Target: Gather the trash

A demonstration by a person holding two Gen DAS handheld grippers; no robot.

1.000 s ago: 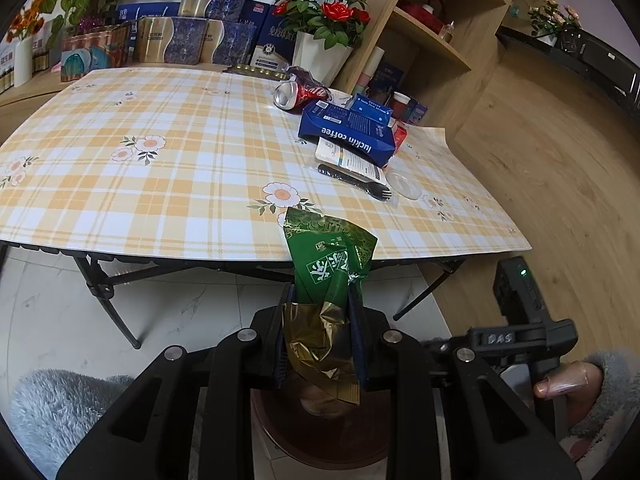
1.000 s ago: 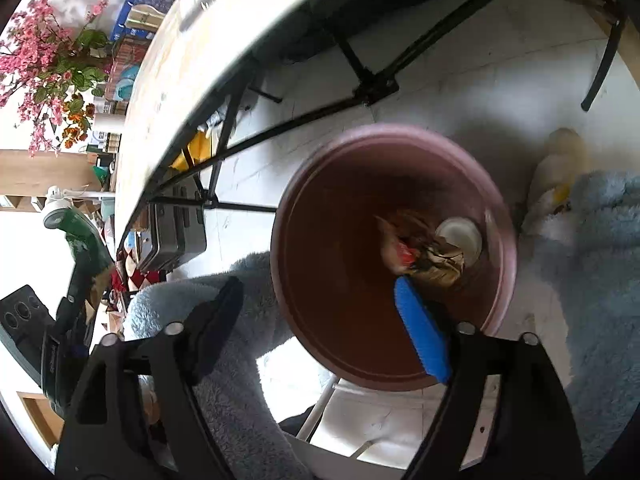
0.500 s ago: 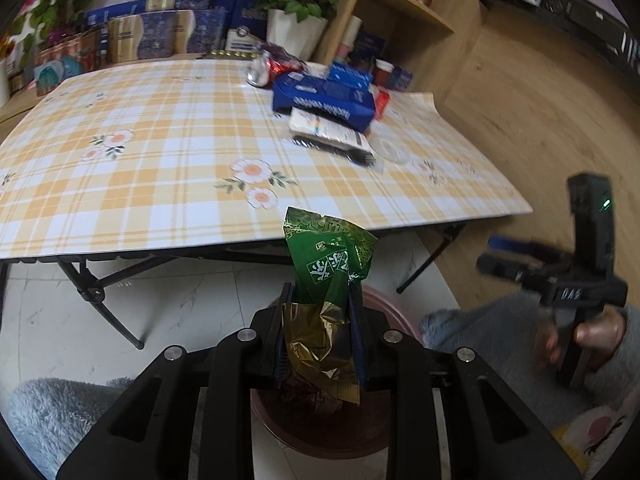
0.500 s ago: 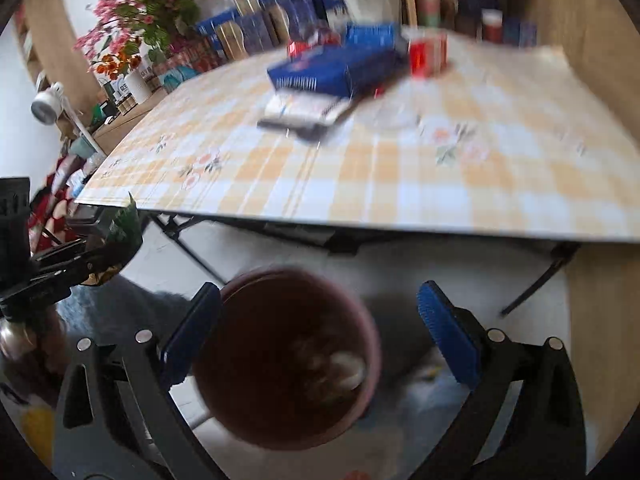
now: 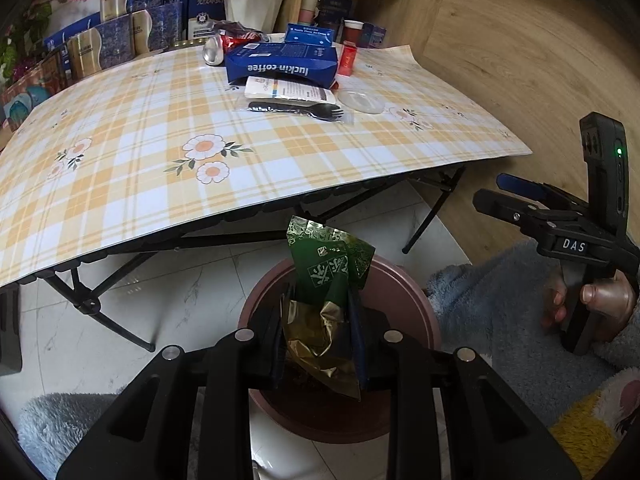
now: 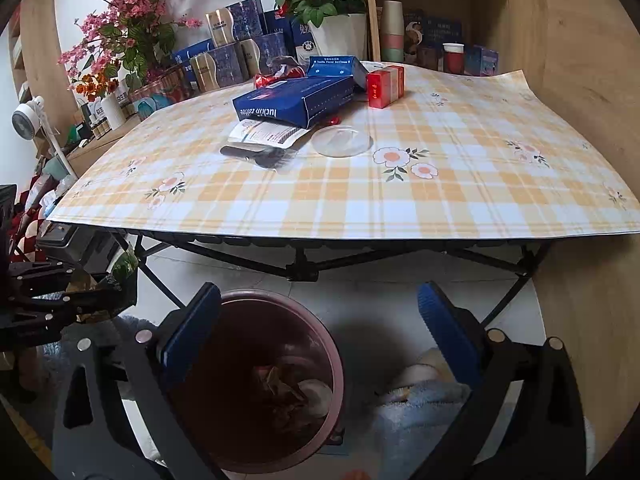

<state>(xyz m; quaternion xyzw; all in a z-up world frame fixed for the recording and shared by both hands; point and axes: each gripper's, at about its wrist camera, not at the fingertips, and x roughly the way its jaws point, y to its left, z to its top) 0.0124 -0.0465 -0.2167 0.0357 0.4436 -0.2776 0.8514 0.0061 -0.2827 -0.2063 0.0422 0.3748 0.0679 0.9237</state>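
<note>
1. Trash still waiting lies in a cluster at the far side of the folding table (image 6: 460,184), which wears a yellow plaid cloth with daisies: a blue coffee box (image 6: 294,102) on its side, a red carton (image 6: 385,85) just beside it, and a crushed can (image 5: 213,51) behind them.
2. Below the table's near edge stands the maroon bin (image 6: 336,364) on the pale floor tiles, with some crumpled scraps already at the bottom.
3. My right claw (image 6: 320,332) hangs over the bin's far rim with its blue pads (image 6: 448,328) spread wide; its jaws have just been opening and nothing sits between them.
4. My left claw (image 5: 320,320) is clamped on a green and gold wrapper (image 5: 326,280), which sticks up above the bin's rim.
5. On the cloth, a white printed packet (image 5: 290,90) pokes out from under the coffee box, with a black plastic fork (image 5: 298,110) in clear film just in front.
6. A clear round lid (image 6: 342,141) lies flat beside the fork.
</note>
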